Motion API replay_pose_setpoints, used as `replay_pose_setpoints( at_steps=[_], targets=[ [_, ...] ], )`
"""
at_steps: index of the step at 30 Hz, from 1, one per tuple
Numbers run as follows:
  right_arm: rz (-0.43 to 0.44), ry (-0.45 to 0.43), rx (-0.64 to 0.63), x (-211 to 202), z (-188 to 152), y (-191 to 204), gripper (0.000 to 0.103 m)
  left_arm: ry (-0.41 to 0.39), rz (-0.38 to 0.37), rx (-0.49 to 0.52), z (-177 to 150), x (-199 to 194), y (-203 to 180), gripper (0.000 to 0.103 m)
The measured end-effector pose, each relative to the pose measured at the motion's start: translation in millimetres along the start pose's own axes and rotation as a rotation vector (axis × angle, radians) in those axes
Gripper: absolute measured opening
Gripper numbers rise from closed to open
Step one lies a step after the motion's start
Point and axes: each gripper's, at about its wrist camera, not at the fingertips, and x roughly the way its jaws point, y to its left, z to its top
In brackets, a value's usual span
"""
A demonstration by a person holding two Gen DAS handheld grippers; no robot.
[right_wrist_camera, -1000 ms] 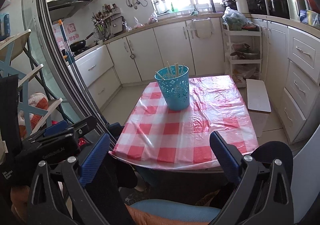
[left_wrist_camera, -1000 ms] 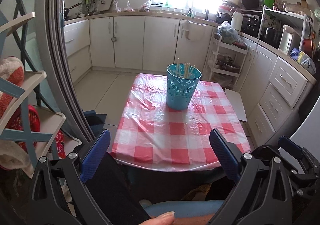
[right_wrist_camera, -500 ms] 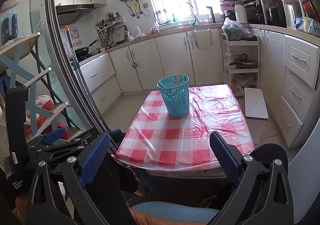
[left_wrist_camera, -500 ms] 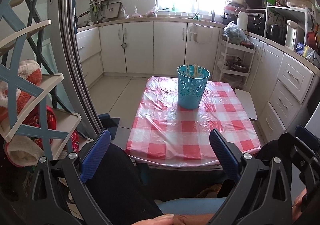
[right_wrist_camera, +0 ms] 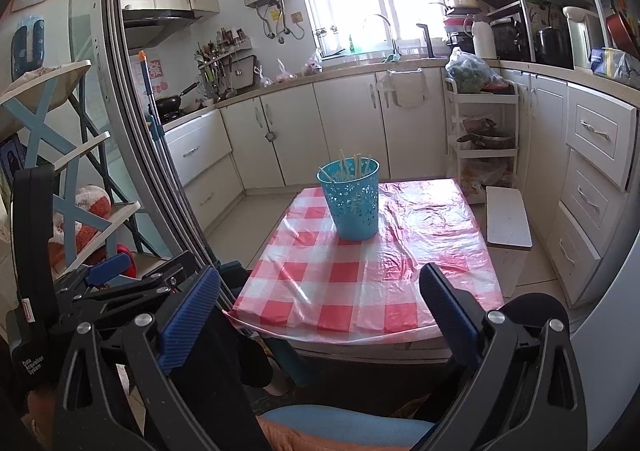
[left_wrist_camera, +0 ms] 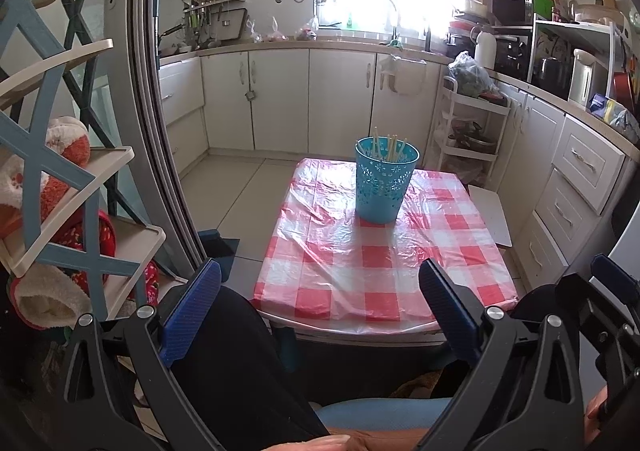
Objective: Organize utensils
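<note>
1. Left gripper and right gripper, both spread wide, holding nothing
2. Turquoise basket of chopsticks stands upright on the checked table, well beyond both

Both grippers have black frames with silver screws and ribbed blue finger pads; dark trousers cover the legs.

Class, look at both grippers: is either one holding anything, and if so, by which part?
Nothing is held. The left gripper and right gripper are both open and empty; the chopsticks stand in the basket.
</note>
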Motion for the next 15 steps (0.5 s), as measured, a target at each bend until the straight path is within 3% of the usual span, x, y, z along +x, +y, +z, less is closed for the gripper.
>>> replay_pose_setpoints(
  at_steps=[15],
  targets=[
    [0.040, -0.076, -0.003, -19.5, -5.1, 2.6, 0.096, -0.021, -0.005, -0.018, -1.3, -7.7, 4.8, 0.095]
  ],
)
